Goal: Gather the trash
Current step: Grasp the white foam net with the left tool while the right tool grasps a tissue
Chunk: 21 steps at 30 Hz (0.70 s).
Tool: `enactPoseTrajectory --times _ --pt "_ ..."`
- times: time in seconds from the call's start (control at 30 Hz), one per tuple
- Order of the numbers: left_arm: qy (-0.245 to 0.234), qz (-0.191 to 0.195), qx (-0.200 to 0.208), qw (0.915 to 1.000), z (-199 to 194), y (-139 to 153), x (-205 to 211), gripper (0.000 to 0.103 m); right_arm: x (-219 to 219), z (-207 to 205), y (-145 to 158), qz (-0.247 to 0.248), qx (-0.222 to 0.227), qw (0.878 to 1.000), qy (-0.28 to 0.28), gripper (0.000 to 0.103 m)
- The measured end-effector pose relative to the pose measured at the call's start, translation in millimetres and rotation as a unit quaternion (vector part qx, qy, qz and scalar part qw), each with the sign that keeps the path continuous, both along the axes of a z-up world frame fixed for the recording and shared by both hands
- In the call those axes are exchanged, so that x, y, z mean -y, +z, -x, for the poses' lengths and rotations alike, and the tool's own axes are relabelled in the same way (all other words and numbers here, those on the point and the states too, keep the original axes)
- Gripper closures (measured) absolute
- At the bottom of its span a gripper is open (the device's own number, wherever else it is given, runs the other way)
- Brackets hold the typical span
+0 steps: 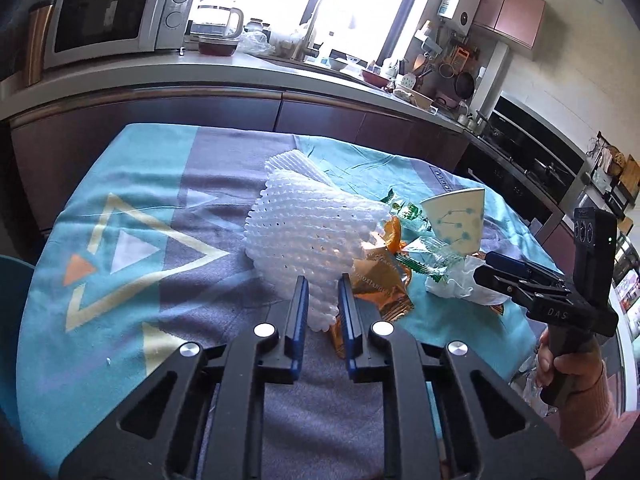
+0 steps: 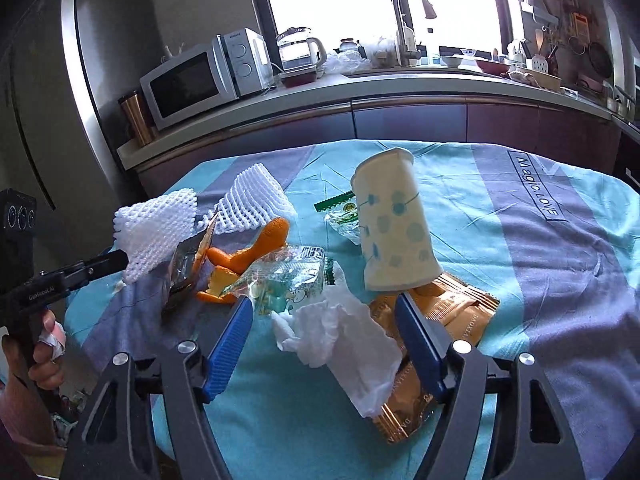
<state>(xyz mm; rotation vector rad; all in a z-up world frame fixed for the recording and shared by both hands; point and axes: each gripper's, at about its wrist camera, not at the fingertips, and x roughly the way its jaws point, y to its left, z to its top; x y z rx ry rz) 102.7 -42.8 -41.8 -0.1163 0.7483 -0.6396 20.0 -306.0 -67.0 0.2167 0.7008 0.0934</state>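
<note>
Left gripper pinching foam net at its near edge, mid-table: light, squashy, probably holds (contact partly hidden). Right gripper spread around tissue: limp, grab the bulk.

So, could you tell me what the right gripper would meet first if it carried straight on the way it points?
Most likely the crumpled white tissue, which already lies between the right gripper's open fingers; the paper cup stands behind it.
</note>
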Motion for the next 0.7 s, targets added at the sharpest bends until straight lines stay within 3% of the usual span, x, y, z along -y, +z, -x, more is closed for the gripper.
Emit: enactPoseTrajectory --times 0.1,0.2,0.27,0.37,0.7 --pt "0.006 0.007 -0.002 1.0000 2.1 1.2 -10.9 0.088 2.5 2.6 -4.9 -0.005 -0.012 1.000 -0.003 0.032" --pt "0.015 0.011 -0.001 0.9998 4.8 2.1 -20.1 0.088 3.2 4.6 -8.8 -0.012 -0.020 1.000 -0.002 0.055" --pt "0.019 0.014 -0.002 0.9997 6.8 2.5 -26.1 0.088 3.2 6.6 -8.4 -0.016 -0.020 1.000 0.001 0.077" --pt "0.026 0.015 0.000 0.9995 9.5 3.4 -35.7 0.088 2.6 12.2 -3.3 -0.017 -0.011 1.000 0.000 0.091" --pt "0.045 0.023 0.011 0.9987 20.2 12.2 -63.4 0.088 7.8 32.4 35.9 -0.040 0.048 0.998 -0.014 0.095"
